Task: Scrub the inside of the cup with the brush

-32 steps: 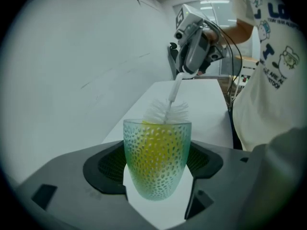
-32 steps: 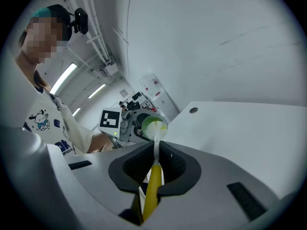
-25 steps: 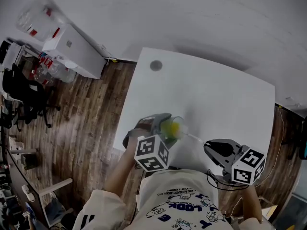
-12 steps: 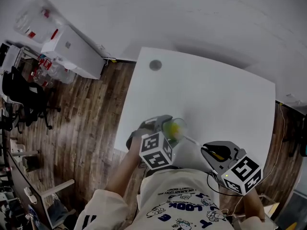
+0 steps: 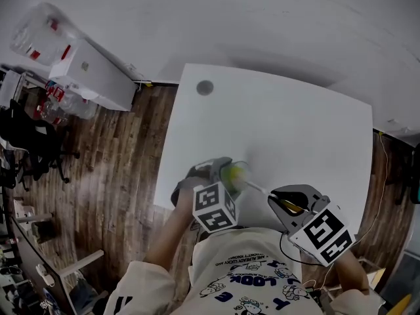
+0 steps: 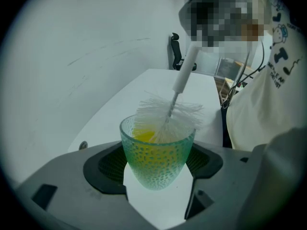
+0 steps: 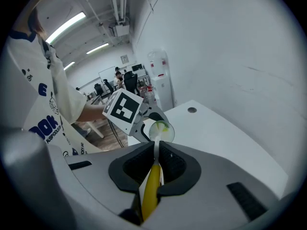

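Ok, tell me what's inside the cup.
The brush has its white bristle head in the cup, part fanning above the rim. Yellow shows beside it low inside; liquid or tint, I cannot tell. The bristles cover the cup's floor.

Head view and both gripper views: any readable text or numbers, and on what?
"LOOK": T-shirt, upside down in the head view.
Smaller T-shirt print: too small to read.
Marker cubes: square patterns, no letters.
White box label: too small to read.
Cup, brush: none.
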`<state>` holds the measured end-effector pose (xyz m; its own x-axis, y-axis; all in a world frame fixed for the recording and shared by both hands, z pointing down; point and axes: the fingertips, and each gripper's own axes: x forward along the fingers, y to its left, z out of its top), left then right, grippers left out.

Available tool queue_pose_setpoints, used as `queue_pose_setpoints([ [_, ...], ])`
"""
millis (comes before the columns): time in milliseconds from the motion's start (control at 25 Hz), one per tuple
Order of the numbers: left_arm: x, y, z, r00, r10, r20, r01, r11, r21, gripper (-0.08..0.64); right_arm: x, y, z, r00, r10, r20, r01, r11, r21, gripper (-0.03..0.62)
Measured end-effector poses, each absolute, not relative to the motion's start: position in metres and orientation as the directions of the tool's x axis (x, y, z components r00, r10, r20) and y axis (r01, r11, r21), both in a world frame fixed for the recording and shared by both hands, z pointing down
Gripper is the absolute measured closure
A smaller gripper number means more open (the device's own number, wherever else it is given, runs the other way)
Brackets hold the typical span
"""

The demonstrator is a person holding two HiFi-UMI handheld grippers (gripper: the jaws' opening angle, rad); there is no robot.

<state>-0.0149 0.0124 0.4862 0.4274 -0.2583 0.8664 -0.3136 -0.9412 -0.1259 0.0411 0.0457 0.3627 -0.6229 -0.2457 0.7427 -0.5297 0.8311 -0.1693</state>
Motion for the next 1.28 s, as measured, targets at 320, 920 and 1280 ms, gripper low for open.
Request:
queue_pose_setpoints([
  [320,-0.013,0.01,0.487,0.387,-0.315,0.866,-0.273,-0.937,-0.219,0.204,0.045,0.035,0.364,-0.627,-0.233,0.743,-0.535,0.822,-0.194,0.549],
  [920,-0.012,0.016,0.474,0.425,-0.338,0.84,-0.203,-0.94,-0.276,0.204,0.07,0.021,0.373,-0.752,-0.175,0.635,-0.562,0.674,-0.48,0.549],
  [1280,-0.016,0.016,0.467,0.477,-0.302,0.826,-0.255,-0.946,-0.198,0.204,0.076,0.024,0.382,-0.804,-0.17,0.57,-0.54,0.608,-0.582,0.549],
])
